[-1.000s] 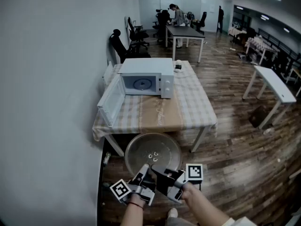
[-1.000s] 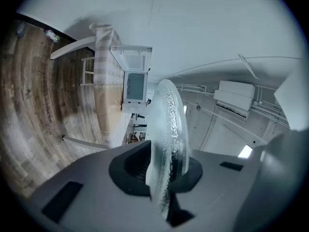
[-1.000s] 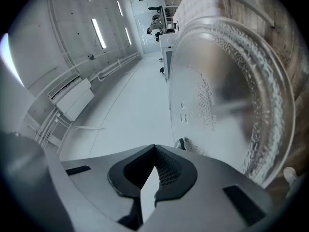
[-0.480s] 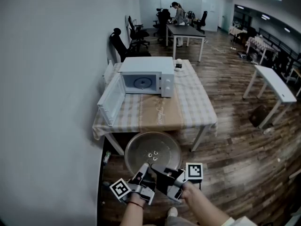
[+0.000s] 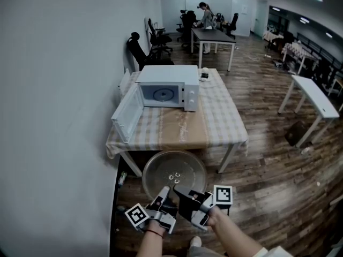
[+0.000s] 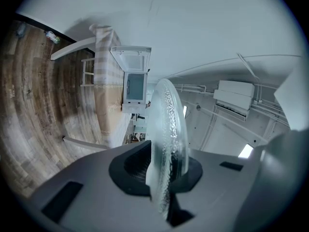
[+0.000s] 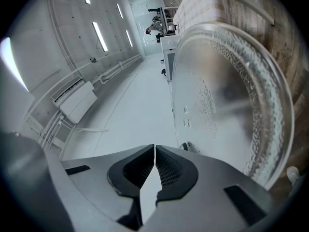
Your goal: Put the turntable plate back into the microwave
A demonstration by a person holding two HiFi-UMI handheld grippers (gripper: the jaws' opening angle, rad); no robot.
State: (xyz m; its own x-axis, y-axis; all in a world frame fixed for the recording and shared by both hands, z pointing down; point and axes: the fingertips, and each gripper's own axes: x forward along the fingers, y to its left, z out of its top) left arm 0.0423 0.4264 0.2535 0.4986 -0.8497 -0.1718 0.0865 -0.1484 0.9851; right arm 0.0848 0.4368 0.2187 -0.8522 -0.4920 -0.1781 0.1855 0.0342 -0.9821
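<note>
Glass turntable plate (image 5: 174, 171) edge pinched in left tongs (image 5: 165, 189); right tongs (image 5: 177, 189) beside, empty.

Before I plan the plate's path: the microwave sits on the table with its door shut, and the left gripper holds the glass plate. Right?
No: the door stands open, as the head view shows. The microwave does sit on the table, and the left gripper holds the glass plate.

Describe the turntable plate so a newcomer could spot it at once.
Find the checked table with the open white microwave. Before its near edge, the left gripper pinches the rim of a round glass plate. It is the only see-through disc, with three small nubs at its centre.
</note>
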